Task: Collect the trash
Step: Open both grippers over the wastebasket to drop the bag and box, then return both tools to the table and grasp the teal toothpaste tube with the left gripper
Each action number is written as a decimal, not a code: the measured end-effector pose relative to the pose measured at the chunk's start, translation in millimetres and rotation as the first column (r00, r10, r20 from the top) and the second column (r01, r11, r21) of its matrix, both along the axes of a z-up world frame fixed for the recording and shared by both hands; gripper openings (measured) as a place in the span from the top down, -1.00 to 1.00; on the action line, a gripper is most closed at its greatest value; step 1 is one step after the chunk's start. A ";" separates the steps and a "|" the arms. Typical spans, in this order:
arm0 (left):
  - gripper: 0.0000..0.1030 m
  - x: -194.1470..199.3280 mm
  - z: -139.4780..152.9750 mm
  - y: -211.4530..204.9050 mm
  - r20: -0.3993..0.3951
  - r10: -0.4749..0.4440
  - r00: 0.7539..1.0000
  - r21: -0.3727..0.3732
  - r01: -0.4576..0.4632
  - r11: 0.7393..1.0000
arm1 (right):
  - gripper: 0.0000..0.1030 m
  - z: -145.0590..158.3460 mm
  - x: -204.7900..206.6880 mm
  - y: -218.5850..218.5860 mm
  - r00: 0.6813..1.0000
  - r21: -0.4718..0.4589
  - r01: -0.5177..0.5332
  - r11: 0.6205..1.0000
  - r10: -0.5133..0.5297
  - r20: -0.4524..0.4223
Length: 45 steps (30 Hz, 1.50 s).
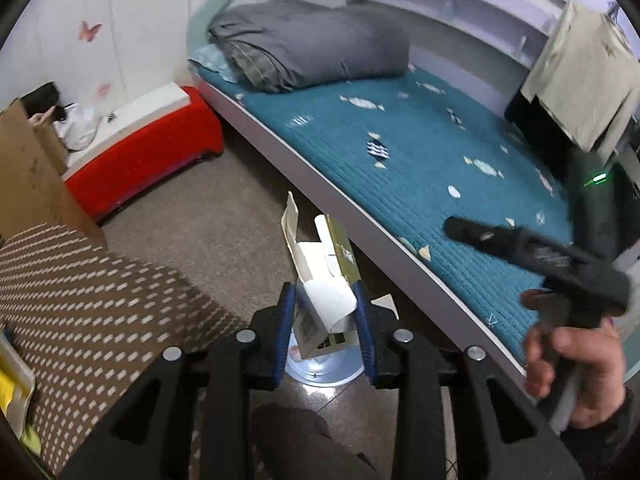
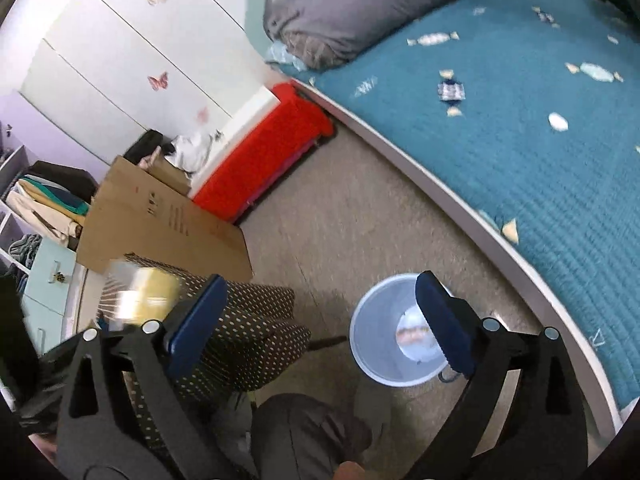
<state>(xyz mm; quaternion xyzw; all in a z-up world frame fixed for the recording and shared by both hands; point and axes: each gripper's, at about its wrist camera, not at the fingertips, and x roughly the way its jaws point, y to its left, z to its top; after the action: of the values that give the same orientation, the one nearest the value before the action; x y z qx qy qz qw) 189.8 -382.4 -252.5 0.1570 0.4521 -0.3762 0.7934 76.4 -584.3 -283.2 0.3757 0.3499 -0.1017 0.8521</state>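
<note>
My left gripper [image 1: 325, 300] is shut on an opened white and gold cardboard box [image 1: 320, 280] and holds it directly above a pale blue waste bin [image 1: 320, 372] on the floor. In the right wrist view the same bin [image 2: 384, 336] stands on the carpet beside the bed, with some trash at its bottom. My right gripper [image 2: 320, 300] is open and empty, its fingers wide apart above the bin and a dotted seat. The right gripper also shows in the left wrist view [image 1: 540, 256], held in a hand over the bed.
A bed with a teal quilt [image 2: 520, 140] and a grey pillow [image 1: 312, 44] runs along the right. A red bench [image 2: 260, 152], a cardboard box [image 2: 160, 220], and a brown dotted seat [image 1: 100, 312] crowd the left. My leg [image 2: 304, 432] is below.
</note>
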 end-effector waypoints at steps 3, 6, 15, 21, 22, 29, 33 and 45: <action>0.34 6.6 -14.0 -18.6 -0.024 -0.033 0.999 0.021 0.033 0.999 | -0.82 14.8 -2.6 0.1 0.999 -0.007 0.006 1.000 -0.005 0.035; -0.85 13.0 -21.5 -27.8 -0.009 -0.010 1.000 0.061 0.010 0.998 | -0.88 24.8 -6.6 0.7 0.998 -0.020 0.008 1.000 -0.007 0.059; -0.86 8.5 10.8 9.6 0.032 0.054 0.998 -0.007 -0.054 0.999 | -0.88 56.9 -20.7 22.5 0.991 -0.139 0.053 0.989 -0.035 0.129; -0.86 -8.1 46.6 49.0 0.091 0.106 0.990 -0.069 -0.100 0.993 | -0.88 82.3 -21.1 47.7 0.990 -0.218 0.022 0.976 0.009 0.141; -0.86 -12.3 54.9 58.1 0.104 0.120 0.987 -0.086 -0.112 0.990 | -0.88 88.7 -21.7 53.5 0.988 -0.230 0.015 0.973 0.020 0.150; -0.86 -36.8 94.1 102.7 0.183 0.186 0.965 -0.159 -0.157 0.975 | -0.88 121.1 -16.5 96.1 0.975 -0.291 -0.067 0.954 0.124 0.184; -0.86 -46.5 112.6 128.8 0.216 0.241 0.946 -0.197 -0.200 0.960 | -0.88 134.6 -12.9 119.0 0.962 -0.311 -0.108 0.944 0.177 0.206; -0.86 -64.7 138.9 227.8 0.264 0.435 0.861 -0.261 -0.371 0.891 | -0.88 163.6 7.2 209.3 0.902 -0.382 -0.284 0.879 0.381 0.204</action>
<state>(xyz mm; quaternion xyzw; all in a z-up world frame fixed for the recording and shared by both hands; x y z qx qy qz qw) 125.1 -154.5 -113.6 0.0354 0.3018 -0.2149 0.9282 83.5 -375.0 -119.6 0.1653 0.2655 0.0409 0.9490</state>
